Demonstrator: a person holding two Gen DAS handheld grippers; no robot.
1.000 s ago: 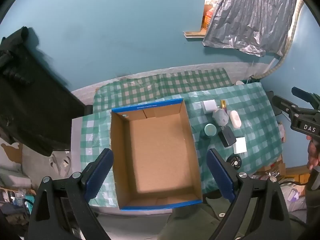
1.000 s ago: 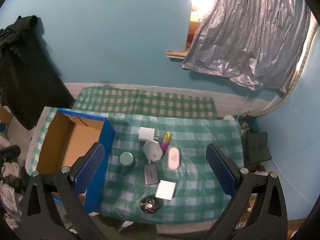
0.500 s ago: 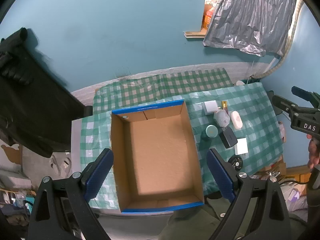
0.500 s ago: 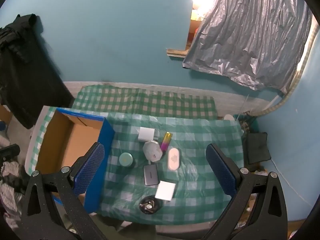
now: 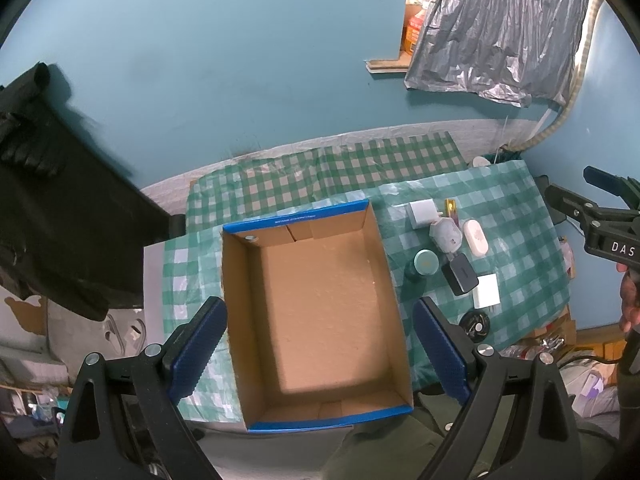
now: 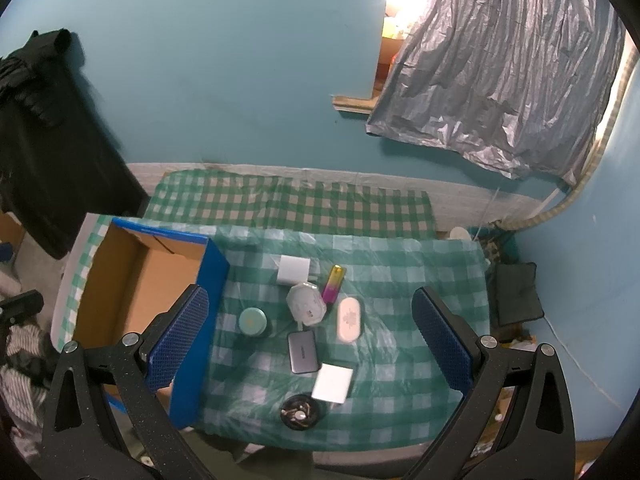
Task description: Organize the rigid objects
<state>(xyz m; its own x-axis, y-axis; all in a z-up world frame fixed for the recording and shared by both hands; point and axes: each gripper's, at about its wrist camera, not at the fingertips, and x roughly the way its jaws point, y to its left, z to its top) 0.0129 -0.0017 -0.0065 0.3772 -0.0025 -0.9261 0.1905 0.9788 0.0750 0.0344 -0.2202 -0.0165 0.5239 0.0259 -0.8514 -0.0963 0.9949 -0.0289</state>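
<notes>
An empty blue-rimmed cardboard box point(image 5: 316, 304) point(image 6: 136, 292) sits on the left of a green checked table point(image 6: 420, 280). To its right lies a cluster of small items: a white charger cube point(image 6: 294, 271), a pink-yellow stick point(image 6: 334, 279), a white hexagonal case point(image 6: 306, 304), a white oval case point(image 6: 349, 319), a teal round jar point(image 6: 252, 321), a grey slab point(image 6: 303, 352), a white square point(image 6: 332, 383) and a black round tin point(image 6: 300, 412). My left gripper point(image 5: 318, 354) hovers open high over the box. My right gripper point(image 6: 310, 344) hovers open high over the cluster. Both hold nothing.
A dark garment point(image 5: 52, 208) hangs at the left wall. A silver plastic sheet point(image 6: 504, 80) covers an opening in the blue wall. A black cushion point(image 6: 516, 294) lies right of the table. Clutter sits on the floor by the table's right edge point(image 5: 556, 344).
Both views have drifted only slightly, with the table a touch smaller, as if the grippers rose a little. No object has moved and both grippers stay open.
</notes>
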